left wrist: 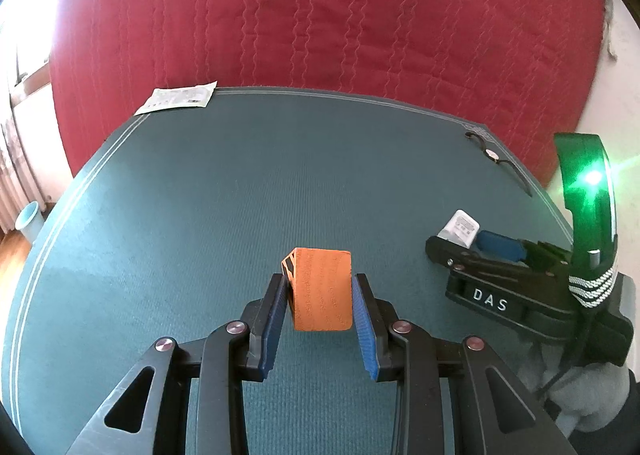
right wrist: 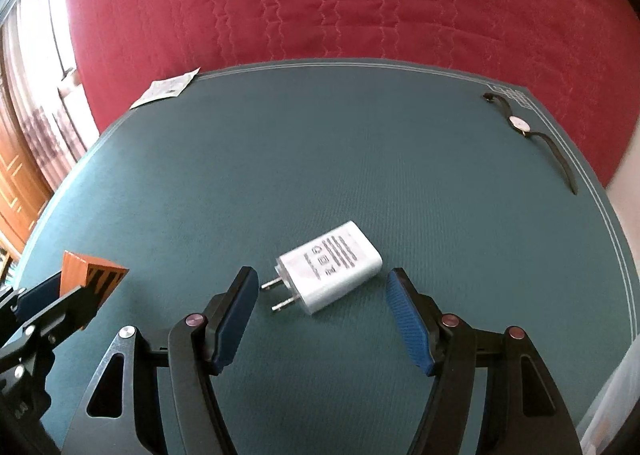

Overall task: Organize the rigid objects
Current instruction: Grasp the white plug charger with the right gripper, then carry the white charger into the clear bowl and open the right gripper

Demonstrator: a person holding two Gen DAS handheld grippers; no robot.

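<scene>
An orange block (left wrist: 322, 289) sits between the blue pads of my left gripper (left wrist: 320, 285); the jaws are closed against its sides. It also shows in the right wrist view (right wrist: 86, 277), held by the left gripper at the left edge. A white plug-in charger (right wrist: 330, 267) lies flat on the green mat (right wrist: 360, 159), prongs pointing left. My right gripper (right wrist: 322, 287) is open around it, pads on either side and not touching. In the left wrist view the right gripper (left wrist: 464, 243) is at the right, with the charger (left wrist: 460, 229) at its tip.
A wristwatch (right wrist: 520, 125) with a dark strap lies at the mat's far right corner, also in the left wrist view (left wrist: 492, 155). A white paper packet (left wrist: 178, 99) lies at the far left corner. A red quilted bed (left wrist: 320, 15) is behind the mat.
</scene>
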